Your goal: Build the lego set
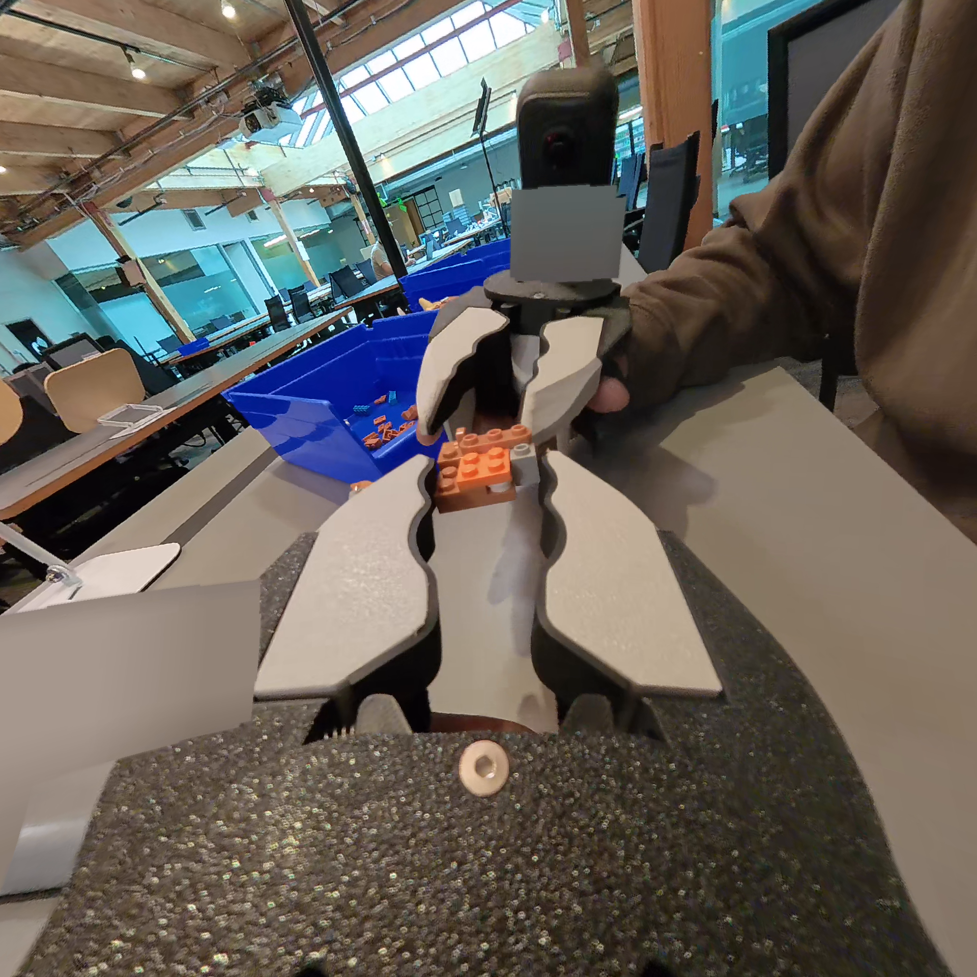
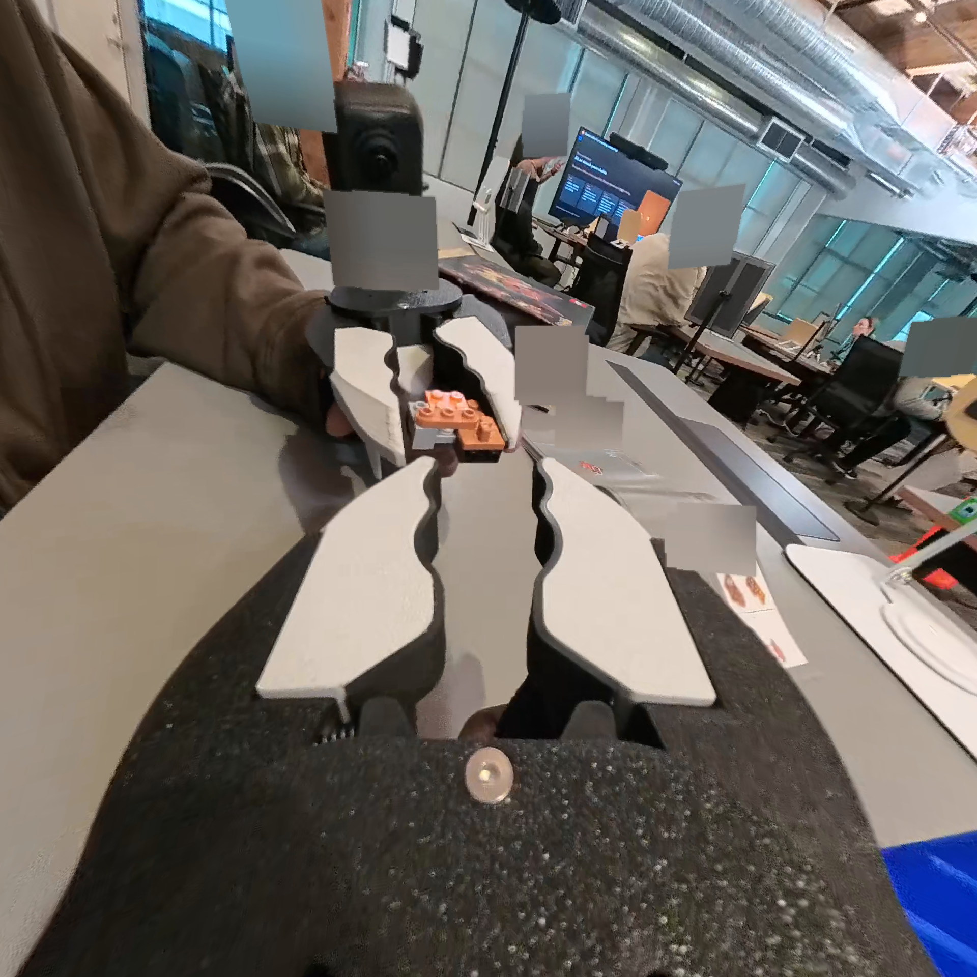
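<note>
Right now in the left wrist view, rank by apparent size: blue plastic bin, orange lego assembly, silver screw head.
1. Blue plastic bin
2. Orange lego assembly
3. Silver screw head, though it is nearest the camera, so it looks bigger than it really is.

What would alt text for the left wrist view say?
A small orange and grey lego assembly sits clamped between the left gripper fingers above a grey table. The right gripper, held by a gloved hand, meets it from opposite; a blue bin of bricks stands behind.
</note>
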